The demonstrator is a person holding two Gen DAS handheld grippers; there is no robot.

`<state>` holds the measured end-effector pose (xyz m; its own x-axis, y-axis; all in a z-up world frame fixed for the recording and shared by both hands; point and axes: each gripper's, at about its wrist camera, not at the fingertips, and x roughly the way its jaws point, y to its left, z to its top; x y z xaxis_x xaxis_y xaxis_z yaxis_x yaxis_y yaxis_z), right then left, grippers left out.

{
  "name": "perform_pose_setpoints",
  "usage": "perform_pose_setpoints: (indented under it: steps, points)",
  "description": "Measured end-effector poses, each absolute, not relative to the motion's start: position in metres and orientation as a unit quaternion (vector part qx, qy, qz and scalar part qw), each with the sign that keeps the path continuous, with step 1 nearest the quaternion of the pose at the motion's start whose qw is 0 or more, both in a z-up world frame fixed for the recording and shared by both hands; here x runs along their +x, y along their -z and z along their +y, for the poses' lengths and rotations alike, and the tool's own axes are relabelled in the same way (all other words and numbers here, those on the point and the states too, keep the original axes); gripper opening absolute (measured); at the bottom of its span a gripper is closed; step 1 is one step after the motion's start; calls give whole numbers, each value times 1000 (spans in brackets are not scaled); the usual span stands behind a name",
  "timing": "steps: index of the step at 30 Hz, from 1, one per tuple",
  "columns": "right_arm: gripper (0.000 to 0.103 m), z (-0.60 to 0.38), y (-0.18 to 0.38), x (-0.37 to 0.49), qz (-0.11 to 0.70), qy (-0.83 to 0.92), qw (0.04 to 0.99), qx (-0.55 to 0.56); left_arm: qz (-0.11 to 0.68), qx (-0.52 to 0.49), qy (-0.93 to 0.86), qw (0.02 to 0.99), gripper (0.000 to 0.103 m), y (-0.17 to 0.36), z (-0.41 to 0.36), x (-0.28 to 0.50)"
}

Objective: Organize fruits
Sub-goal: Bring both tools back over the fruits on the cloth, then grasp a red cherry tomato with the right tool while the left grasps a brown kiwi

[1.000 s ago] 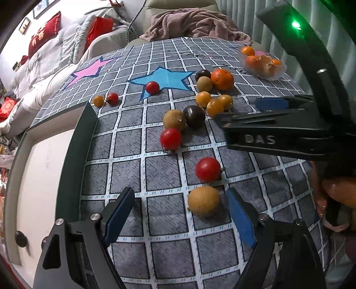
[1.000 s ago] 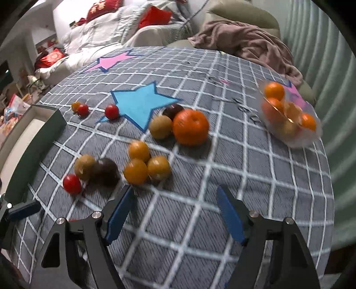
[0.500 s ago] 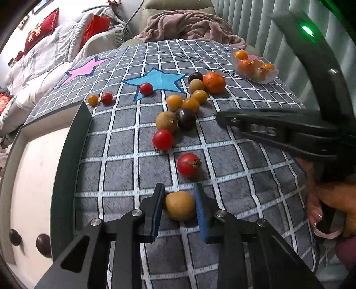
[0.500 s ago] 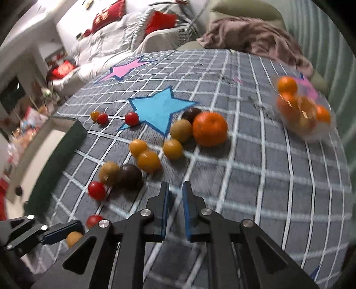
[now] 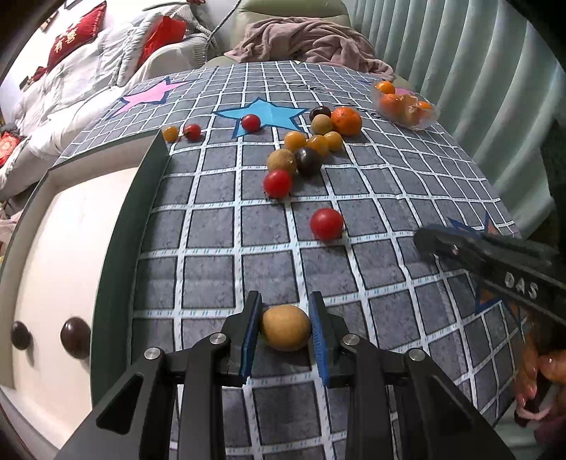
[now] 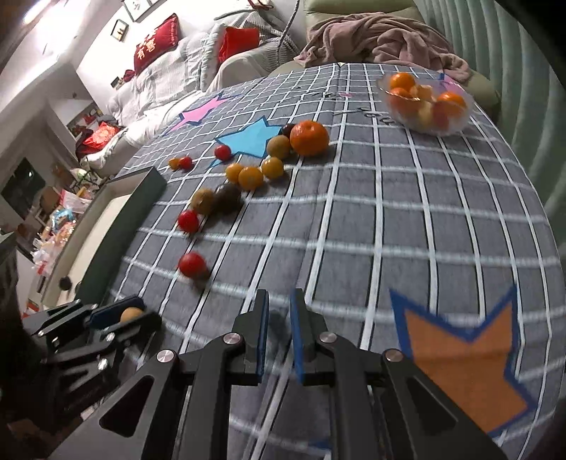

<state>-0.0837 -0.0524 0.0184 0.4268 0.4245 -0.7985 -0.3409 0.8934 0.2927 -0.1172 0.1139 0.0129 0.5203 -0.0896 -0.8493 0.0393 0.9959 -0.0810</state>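
Home living room. Landmark: table covered by grey grid tablecloth [image 5: 353, 198] with star prints. Beyond its far edge, a sofa with white quilted cover [image 6: 166, 81] and red embroidered cushions [image 6: 155, 46]; a pink blanket [image 5: 311, 42] heaped on a seat. Pleated curtain [image 5: 460, 60] to the table's right. Framed pictures [image 6: 120, 30] on the wall above the sofa.

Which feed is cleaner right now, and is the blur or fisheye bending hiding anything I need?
Left wrist view: sharp; the left gripper visibly clamps the tan fruit, though grid lines bow toward the edges. Right wrist view: motion-smeared, especially the orange star and the nearest red tomato; the right gripper looks nearly closed with nothing between its fingers.
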Motion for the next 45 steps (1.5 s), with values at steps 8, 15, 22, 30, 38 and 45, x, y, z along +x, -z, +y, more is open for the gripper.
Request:
perform_pose_setpoints:
  steps: [8, 15, 22, 30, 38, 45]
  points:
    - [14, -66, -18, -114, 487, -219, 842, 72, 491, -40, 36, 869, 29, -13, 120, -128]
    - [14, -73, -20, -128, 488, -208, 844, 76, 493, -47, 40, 868, 29, -14, 122, -139]
    - [20, -58, -22, -125, 494, -202, 845, 46, 488, -51, 38, 871, 29, -14, 126, -146]
    - [57, 7, -22, -87, 486, -228, 843, -2, 487, -51, 31, 871, 29, -14, 130, -152]
    - [25, 56, -21, -66, 484, -232, 842, -63, 489, -54, 29, 870, 29, -13, 133, -153]
    - [25, 27, -20, -89, 489, -241, 838, -28, 483, -60, 35, 873, 29, -13, 135, -154]
